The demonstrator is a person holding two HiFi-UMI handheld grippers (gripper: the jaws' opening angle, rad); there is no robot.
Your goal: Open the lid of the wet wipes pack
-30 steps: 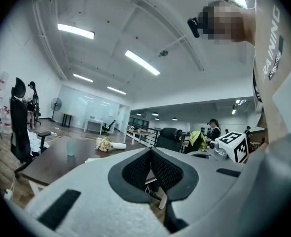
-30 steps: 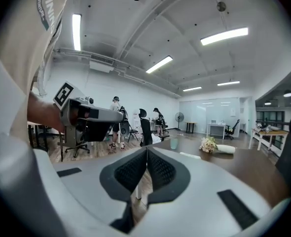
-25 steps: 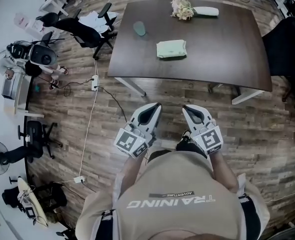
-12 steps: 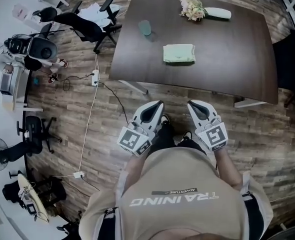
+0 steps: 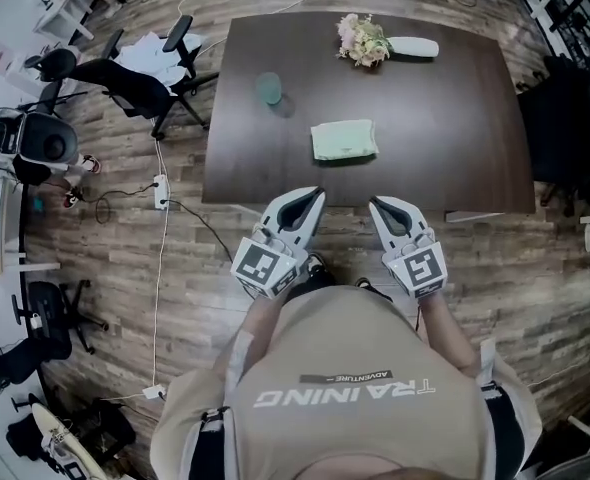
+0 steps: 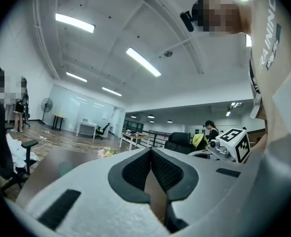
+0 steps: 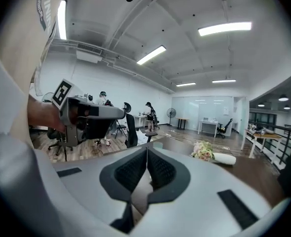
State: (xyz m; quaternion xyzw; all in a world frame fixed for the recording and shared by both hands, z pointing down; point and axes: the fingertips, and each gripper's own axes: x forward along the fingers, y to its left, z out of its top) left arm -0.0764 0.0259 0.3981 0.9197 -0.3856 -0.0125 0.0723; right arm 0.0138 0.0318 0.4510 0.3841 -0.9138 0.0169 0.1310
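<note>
Both pairs of jaws together, nothing in them. The left gripper (image 5: 309,197) and right gripper (image 5: 379,206) sit side by side at the near edge of the dark table (image 5: 465,118). The wet wipes pack (image 5: 343,139) lies flat ahead of the tips, apart from them. A bouquet (image 5: 363,40) lies farther ahead, and an office chair (image 5: 135,78) stands well left on the plank floor (image 5: 115,258).

- I note the wet wipes pack (image 5: 343,139): pale green.
- The table (image 5: 445,118): dark brown; the floor (image 5: 535,268): grey-brown wood planks.
- The cup (image 5: 268,88): teal.
- My left gripper (image 5: 315,196) and right gripper (image 5: 377,206): pale grey, with black-and-white square markers.

An open-plan office: swivel chair (image 5: 135,80), large desk (image 5: 445,118), ceiling strip lights (image 6: 143,62), plank floor (image 5: 125,268).
</note>
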